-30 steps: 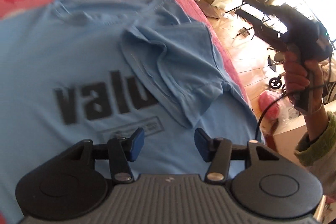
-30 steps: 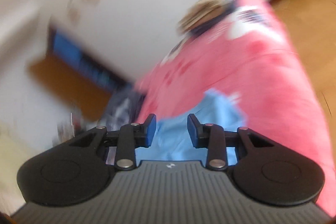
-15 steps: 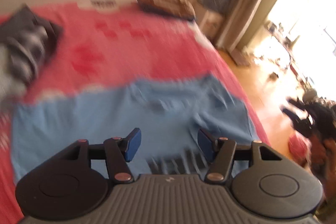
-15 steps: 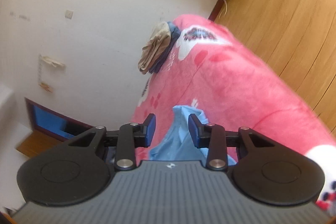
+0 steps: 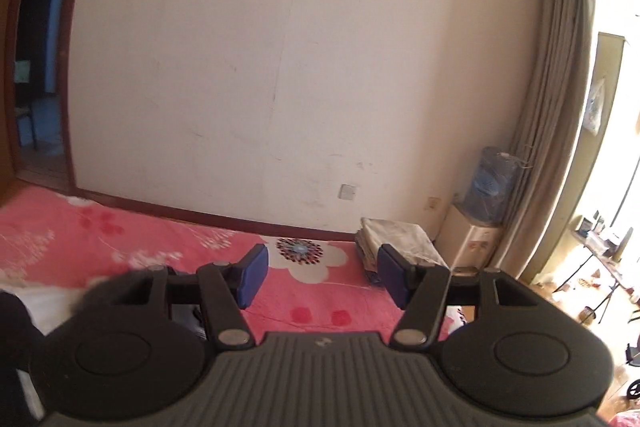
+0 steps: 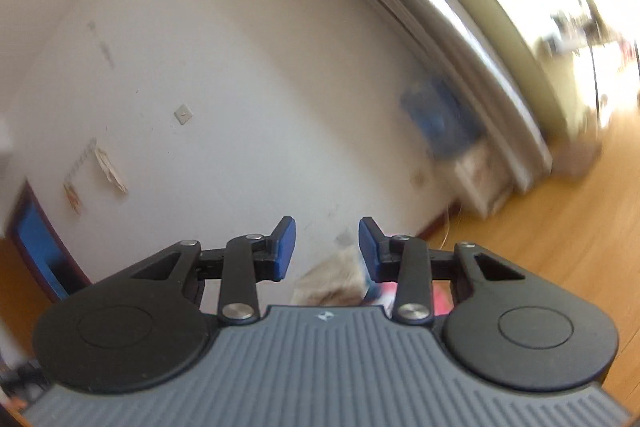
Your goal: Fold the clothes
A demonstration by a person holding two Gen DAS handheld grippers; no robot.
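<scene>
The left gripper has nothing between its blue pads and its jaws are opening; it looks over the pink flowered bed cover at the cream wall. The right gripper holds nothing either, its jaws a modest way apart, aimed at the wall above the stack of folded beige cloth. The garment to fold is in neither view, so I judge both grippers should tip down to find it first, then take matching edges.
</scene>
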